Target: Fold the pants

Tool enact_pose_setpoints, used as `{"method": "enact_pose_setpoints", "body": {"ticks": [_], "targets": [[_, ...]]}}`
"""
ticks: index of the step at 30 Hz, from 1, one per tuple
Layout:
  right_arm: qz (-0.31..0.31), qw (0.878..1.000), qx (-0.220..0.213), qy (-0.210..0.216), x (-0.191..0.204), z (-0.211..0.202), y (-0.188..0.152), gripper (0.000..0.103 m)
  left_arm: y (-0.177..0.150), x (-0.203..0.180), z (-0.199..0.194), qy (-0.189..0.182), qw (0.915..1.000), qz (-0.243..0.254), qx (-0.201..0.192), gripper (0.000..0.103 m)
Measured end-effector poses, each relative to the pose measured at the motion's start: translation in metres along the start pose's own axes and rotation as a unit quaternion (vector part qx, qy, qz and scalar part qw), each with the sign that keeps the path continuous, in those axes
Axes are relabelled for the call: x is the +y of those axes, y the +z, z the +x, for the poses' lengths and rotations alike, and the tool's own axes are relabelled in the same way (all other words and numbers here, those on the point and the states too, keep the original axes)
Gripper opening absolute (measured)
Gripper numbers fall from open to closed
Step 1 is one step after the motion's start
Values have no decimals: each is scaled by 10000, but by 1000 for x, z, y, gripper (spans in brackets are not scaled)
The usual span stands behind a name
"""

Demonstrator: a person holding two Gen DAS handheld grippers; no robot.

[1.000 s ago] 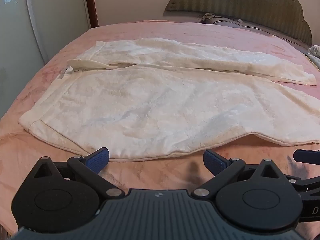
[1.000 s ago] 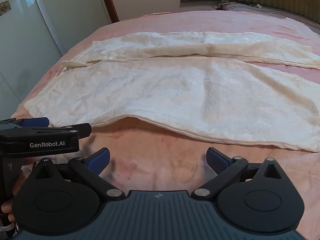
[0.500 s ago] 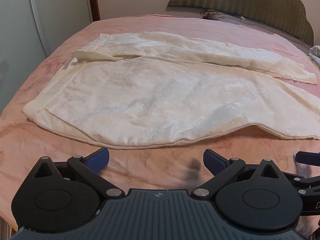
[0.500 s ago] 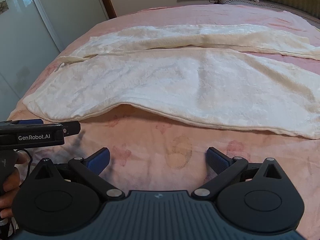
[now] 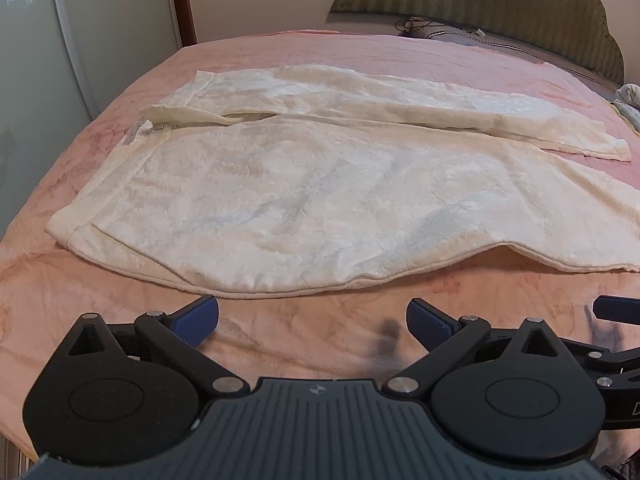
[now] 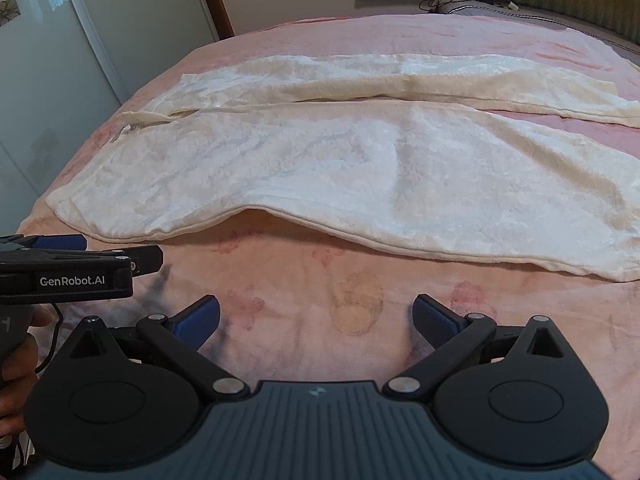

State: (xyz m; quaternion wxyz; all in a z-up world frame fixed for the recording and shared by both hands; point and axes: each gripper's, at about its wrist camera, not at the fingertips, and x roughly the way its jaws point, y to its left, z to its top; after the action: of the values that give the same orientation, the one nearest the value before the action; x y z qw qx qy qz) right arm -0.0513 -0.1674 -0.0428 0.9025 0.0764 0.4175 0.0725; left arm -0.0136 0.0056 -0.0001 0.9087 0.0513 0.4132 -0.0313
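Cream-white pants [image 5: 320, 196] lie spread flat on a pink bed, waistband to the left, both legs running right; they also show in the right wrist view [image 6: 360, 168]. My left gripper [image 5: 312, 320] is open and empty, hovering just short of the near edge of the pants by the hip. My right gripper [image 6: 316, 316] is open and empty over bare pink sheet, short of the near leg's edge. The left gripper's body [image 6: 80, 268] shows at the left of the right wrist view.
The pink bedsheet [image 6: 360, 304] covers the bed. A padded headboard [image 5: 480, 4] stands at the far right, with a cable and bedding beside it. A wardrobe door [image 6: 60, 60] and wooden frame stand to the left, past the bed's edge.
Both grippers drew back a little from the pants and rose slightly; the pants sit farther away in both views. Both stayed open. The pants have not moved.
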Motion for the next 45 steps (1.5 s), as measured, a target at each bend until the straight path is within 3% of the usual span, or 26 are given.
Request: {"method": "enact_pose_setpoints", "body": {"ticks": [45], "targets": [[-12, 9999, 19, 121, 3, -2, -1, 103, -3, -2, 1, -9, 10000, 24, 17, 101]]}}
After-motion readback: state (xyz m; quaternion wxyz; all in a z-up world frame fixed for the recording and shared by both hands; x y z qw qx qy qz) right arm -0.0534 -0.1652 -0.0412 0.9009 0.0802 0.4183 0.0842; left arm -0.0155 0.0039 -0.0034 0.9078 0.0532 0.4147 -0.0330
